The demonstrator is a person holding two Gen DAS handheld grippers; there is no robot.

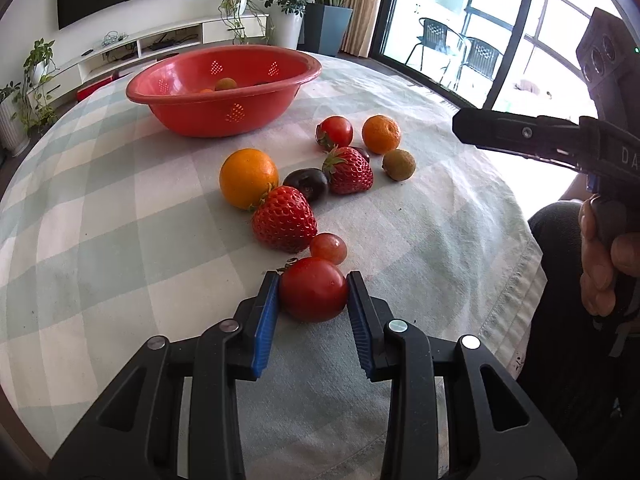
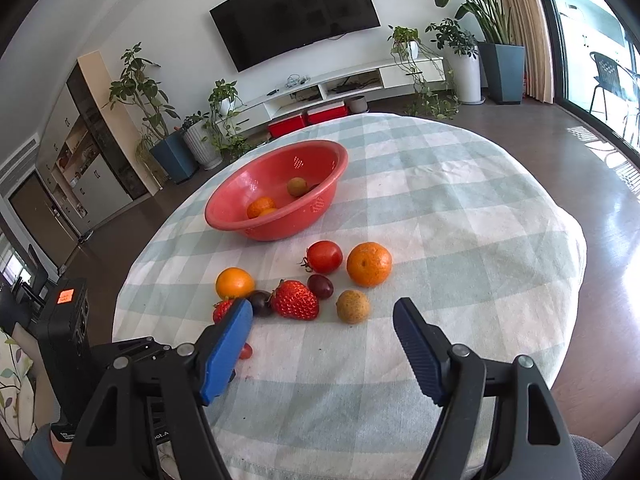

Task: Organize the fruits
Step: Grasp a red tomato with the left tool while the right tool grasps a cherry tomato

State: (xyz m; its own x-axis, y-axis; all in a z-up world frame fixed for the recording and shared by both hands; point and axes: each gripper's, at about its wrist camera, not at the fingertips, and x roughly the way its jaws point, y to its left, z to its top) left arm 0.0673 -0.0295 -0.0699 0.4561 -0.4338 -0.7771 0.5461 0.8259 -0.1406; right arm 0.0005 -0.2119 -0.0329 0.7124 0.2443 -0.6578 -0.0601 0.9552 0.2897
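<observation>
My left gripper (image 1: 313, 286) is shut on a red tomato (image 1: 313, 289) resting on the checked tablecloth. Beyond it lie a grape (image 1: 329, 247), two strawberries (image 1: 285, 218), an orange (image 1: 248, 178), a dark plum (image 1: 307, 184), a second tomato (image 1: 335, 131), a mandarin (image 1: 381, 133) and a brown longan (image 1: 399, 164). The red colander bowl (image 1: 224, 92) stands at the back with a few fruits inside (image 2: 262, 206). My right gripper (image 2: 323, 312) is open and empty, held above the table near the longan (image 2: 353, 306).
The round table's edge (image 2: 576, 240) drops off to the right and front. The right gripper body (image 1: 560, 140) and the hand holding it show at the right of the left wrist view. A TV and plants stand behind.
</observation>
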